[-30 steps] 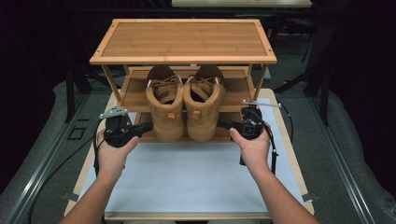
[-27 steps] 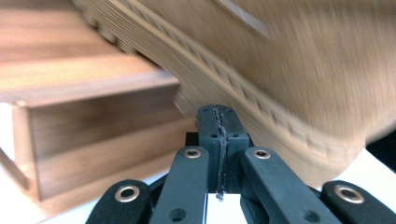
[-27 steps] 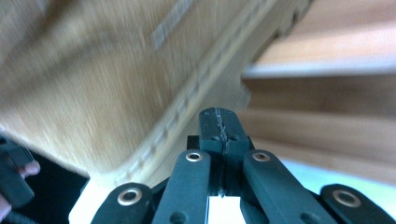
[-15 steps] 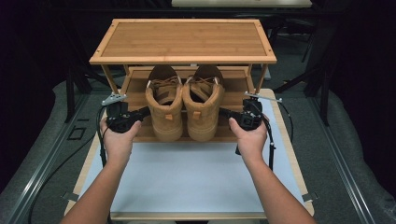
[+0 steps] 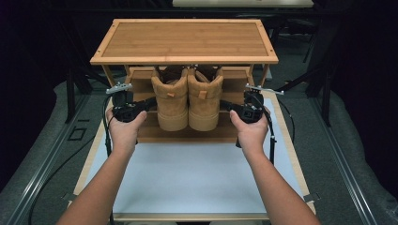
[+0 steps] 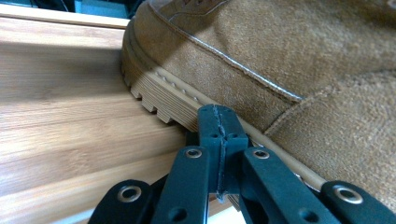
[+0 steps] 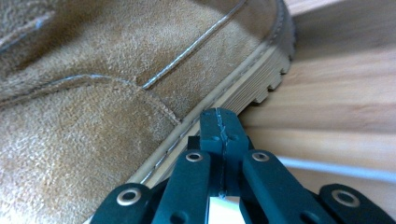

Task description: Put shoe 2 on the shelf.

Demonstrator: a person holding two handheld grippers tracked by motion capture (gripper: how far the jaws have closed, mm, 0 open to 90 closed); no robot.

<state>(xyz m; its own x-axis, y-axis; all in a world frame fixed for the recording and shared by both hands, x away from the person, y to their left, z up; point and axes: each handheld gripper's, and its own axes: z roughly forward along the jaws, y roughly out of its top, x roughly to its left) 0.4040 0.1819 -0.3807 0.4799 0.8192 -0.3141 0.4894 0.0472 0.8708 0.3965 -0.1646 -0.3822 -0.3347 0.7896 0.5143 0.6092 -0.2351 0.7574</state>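
Observation:
Two tan suede boots stand side by side on the lower shelf (image 5: pixel 187 135) of a bamboo shoe rack, toes toward the person: the left boot (image 5: pixel 172 101) and the right boot (image 5: pixel 204 101). My left gripper (image 5: pixel 151 102) is shut with nothing between its jaws, and its tip touches the left boot's outer side. In the left gripper view the shut tip (image 6: pixel 218 122) rests against the boot's (image 6: pixel 303 56) ridged sole. My right gripper (image 5: pixel 225 105) is shut too, against the right boot's outer side. Its tip (image 7: pixel 219 125) meets the stitched edge of that boot's (image 7: pixel 93 93) sole.
The rack's wide top shelf (image 5: pixel 183 41) overhangs the boots' tops. Rack legs stand just outside each gripper. A white mat (image 5: pixel 187 173) covers the table between the rack and the person. Black cables trail from both grippers. The surroundings are dark, with grey floor on both sides.
Both hands have moved away from the person, toward the rack. The two boots have slid farther back on the lower shelf, between the grippers.

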